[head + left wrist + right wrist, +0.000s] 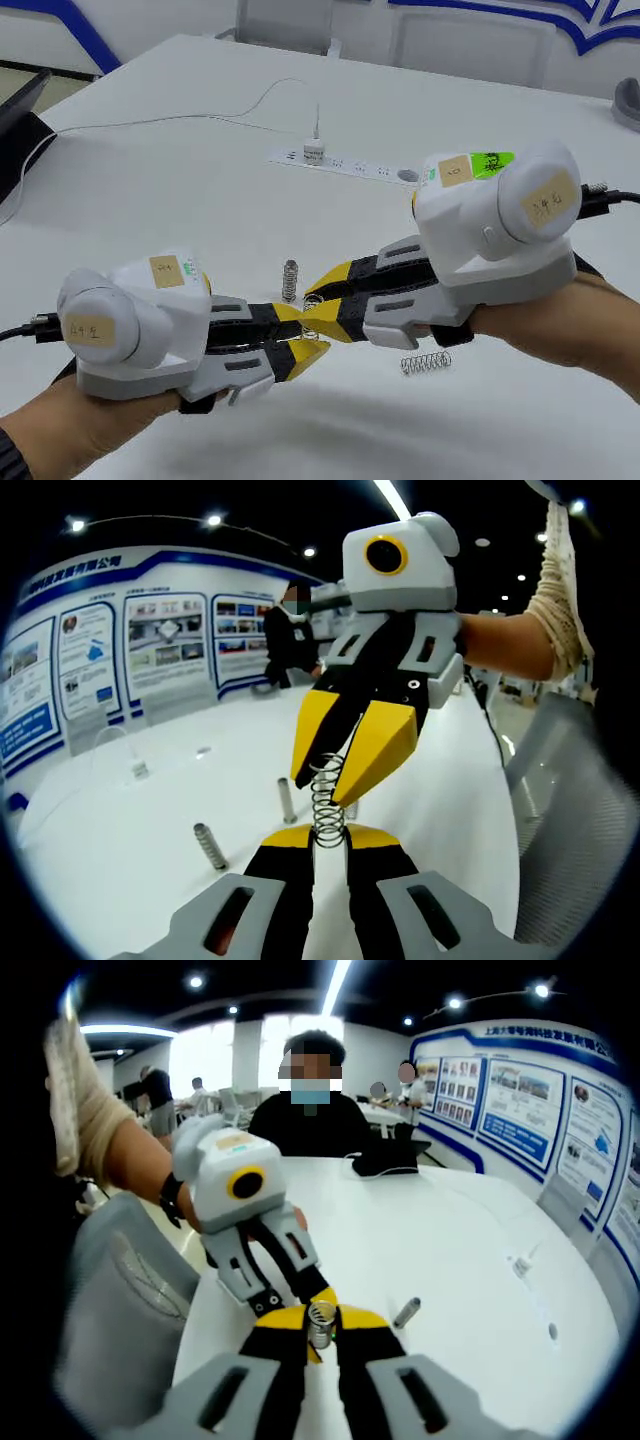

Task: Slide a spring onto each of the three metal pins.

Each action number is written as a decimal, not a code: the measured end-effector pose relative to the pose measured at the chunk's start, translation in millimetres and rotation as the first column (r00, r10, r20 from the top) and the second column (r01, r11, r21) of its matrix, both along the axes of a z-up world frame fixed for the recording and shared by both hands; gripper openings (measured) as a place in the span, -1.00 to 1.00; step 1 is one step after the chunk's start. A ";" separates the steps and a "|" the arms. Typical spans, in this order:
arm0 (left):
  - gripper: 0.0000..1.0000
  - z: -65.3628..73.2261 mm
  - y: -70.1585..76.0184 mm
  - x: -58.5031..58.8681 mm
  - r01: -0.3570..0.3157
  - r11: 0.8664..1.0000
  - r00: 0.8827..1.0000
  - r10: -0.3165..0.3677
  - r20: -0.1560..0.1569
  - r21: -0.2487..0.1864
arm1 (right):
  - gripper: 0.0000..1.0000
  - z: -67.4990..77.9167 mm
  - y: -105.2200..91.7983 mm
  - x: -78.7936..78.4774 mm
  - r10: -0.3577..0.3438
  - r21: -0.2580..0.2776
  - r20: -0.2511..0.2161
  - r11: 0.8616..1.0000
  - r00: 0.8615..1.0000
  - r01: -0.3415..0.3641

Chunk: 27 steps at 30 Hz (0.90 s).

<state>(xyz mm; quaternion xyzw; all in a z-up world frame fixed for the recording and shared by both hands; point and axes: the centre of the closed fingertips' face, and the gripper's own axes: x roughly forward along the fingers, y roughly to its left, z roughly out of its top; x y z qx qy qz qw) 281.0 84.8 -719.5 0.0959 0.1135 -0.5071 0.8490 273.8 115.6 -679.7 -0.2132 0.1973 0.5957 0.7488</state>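
While one pin (290,282) is already sprung, a second spring (326,795) is pinched by left gripper (328,836) and right gripper (320,1320) alike — and should next be lowered over the bare pin (287,800).

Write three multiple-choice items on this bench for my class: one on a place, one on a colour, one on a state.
1. The loose spring lies: A in a tray; B on the table near the right gripper; C on the floor.
2. The left gripper has fingertips coloured: A red; B yellow; C green.
3. The rear pin: A is bare; B lies flat; C carries a spring.
Key: B, it lies flat on the white tabletop; B, yellow shows in the left gripper view; C, coils wrap it in the head view.
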 end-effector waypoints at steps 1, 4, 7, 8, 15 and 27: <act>-0.77 -0.5 0.2 0.1 -0.001 1.000 1.000 0.001 0.000 0.002 | -0.77 0.5 0.0 0.4 -0.002 0.002 0.000 1.000 1.000 0.002; -0.72 -2.0 1.4 0.4 -0.007 1.000 1.000 0.007 -0.006 0.002 | -0.77 1.8 -0.2 2.3 -0.009 0.007 0.002 1.000 1.000 0.009; -0.62 -3.6 3.7 1.0 -0.016 1.000 1.000 0.016 -0.017 -0.004 | -0.77 3.1 -2.3 4.3 -0.017 0.009 0.004 1.000 1.000 0.017; -0.59 -3.9 4.4 1.2 -0.019 1.000 1.000 0.019 -0.020 -0.006 | -0.77 3.6 -3.2 5.1 -0.020 0.010 0.005 1.000 1.000 0.020; -0.40 -6.6 13.3 3.3 -0.045 0.999 0.998 0.045 -0.040 -0.015 | -0.77 10.5 -13.0 14.7 -0.058 0.023 0.017 0.998 0.998 0.058; -0.19 -14.0 29.0 5.0 -0.086 0.996 0.995 0.085 -0.057 -0.005 | -0.77 21.4 -43.4 49.0 -0.195 0.053 0.047 0.980 0.980 0.192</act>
